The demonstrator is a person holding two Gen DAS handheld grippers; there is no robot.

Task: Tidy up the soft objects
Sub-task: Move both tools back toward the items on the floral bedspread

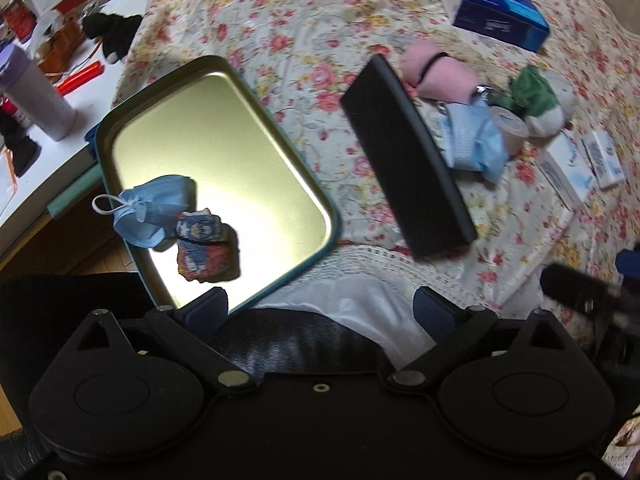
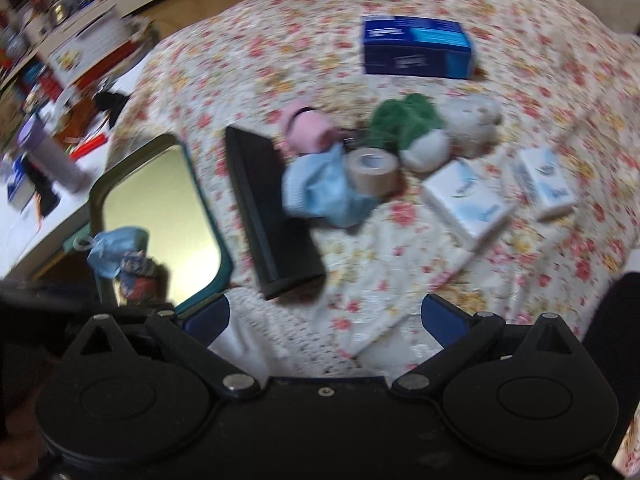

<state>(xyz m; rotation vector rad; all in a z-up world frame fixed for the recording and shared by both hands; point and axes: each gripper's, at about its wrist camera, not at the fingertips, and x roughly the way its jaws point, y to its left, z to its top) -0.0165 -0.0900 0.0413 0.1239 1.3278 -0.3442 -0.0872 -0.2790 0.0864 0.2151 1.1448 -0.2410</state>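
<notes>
Left wrist view shows my left gripper [image 1: 322, 306] spread wide with nothing between its pads, hanging over the near edge of the flowered bedspread [image 1: 280, 20]. My right gripper [image 2: 326, 316] is just as wide and just as bare. The tin tray [image 1: 224, 128] sits at the bed's left edge, and a blue mask [image 1: 148, 210] and a patterned cloth bundle [image 1: 202, 248] already lie in its near corner, so I judge it is the collecting place. A black case [image 1: 404, 156] lies between the tray and the remaining pile: a pink roll [image 2: 306, 128], a second mask [image 2: 324, 190], a green plush [image 2: 404, 122] and a tape roll [image 2: 374, 168], all touching or crowded. Boxes [image 2: 466, 196] lie apart to the right. I read both hands as free to fetch the next soft piece.
</notes>
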